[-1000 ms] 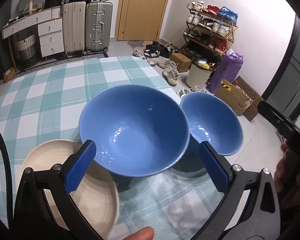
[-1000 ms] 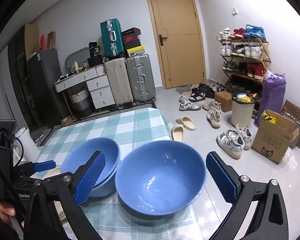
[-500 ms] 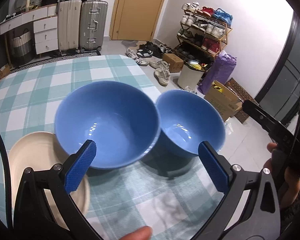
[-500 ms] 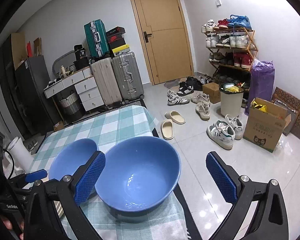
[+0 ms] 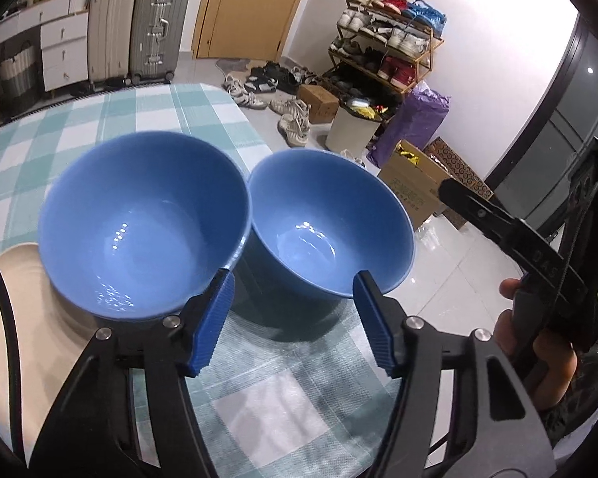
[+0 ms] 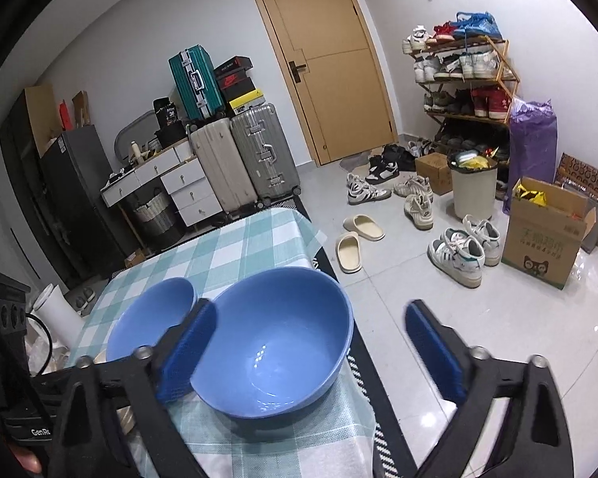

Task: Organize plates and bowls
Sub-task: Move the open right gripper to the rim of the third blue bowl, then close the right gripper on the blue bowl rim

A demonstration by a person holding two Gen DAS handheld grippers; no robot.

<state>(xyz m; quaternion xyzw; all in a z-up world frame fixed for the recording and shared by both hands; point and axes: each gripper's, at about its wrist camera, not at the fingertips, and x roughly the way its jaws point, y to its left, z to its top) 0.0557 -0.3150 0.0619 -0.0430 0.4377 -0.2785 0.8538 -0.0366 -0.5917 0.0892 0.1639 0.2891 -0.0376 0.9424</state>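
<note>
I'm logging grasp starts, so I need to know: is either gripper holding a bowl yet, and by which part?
Nothing is held yet. Both grippers' jaws are closing, the left gripper just short of the right blue bowl, the right gripper around that same bowl's rim; no fingers press on it.

Left wrist view: looks forward and steeply down along the left tool [image 5: 293, 318], close over the worktop [image 5: 147, 111]. Right wrist view: shallower downward tilt along the right tool [image 6: 305, 350], at the worktop's right edge, more floor in frame. Both face the door [image 6: 331, 59]. Shared: two blue bowls [image 5: 331, 223], shoe rack [image 5: 386, 51], suitcases [image 6: 263, 151].
</note>
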